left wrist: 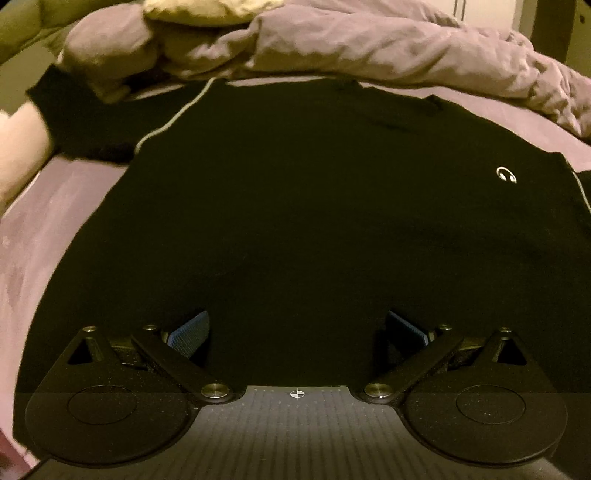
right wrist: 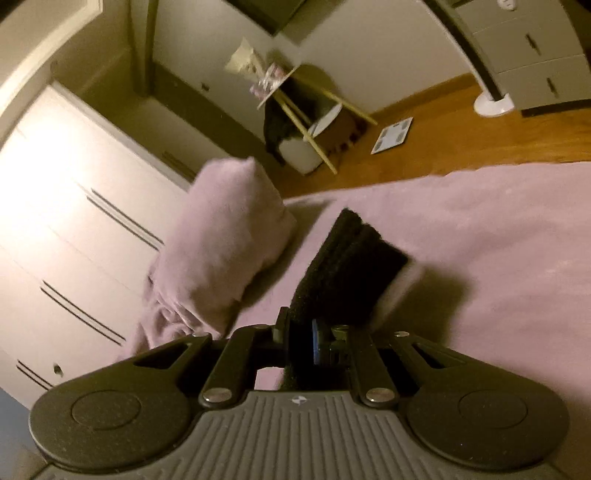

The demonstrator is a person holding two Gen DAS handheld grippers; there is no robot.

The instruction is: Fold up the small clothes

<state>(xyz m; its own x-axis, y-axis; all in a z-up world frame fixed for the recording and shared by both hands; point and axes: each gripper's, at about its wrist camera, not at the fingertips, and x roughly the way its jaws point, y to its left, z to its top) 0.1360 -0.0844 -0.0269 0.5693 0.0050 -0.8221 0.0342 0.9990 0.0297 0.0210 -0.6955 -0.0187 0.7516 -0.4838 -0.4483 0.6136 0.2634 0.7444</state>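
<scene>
A black sweatshirt (left wrist: pixel 295 206) with white piping and a small white headphone logo lies flat on the lilac sheet (left wrist: pixel 55 221). Its left sleeve (left wrist: pixel 85 125) stretches out to the side, the far end blurred. My left gripper (left wrist: pixel 297 328) hangs over the hem with its blue pads (left wrist: pixel 192 332) wide apart and nothing between them. In the right wrist view my right gripper (right wrist: pixel 301 334) is shut on a black sleeve (right wrist: pixel 351 266), and the cuff sticks out past the fingertips above the sheet (right wrist: pixel 480 229).
A crumpled lilac duvet (left wrist: pixel 369 48) and a yellowish pillow (left wrist: pixel 207 11) lie behind the sweatshirt. A lilac pillow (right wrist: pixel 229 236) stands by the bed's edge, with a white wardrobe (right wrist: pixel 66 221) beyond. On the wooden floor (right wrist: pixel 461 136) are a stool (right wrist: pixel 314 110) and a scale (right wrist: pixel 391 134).
</scene>
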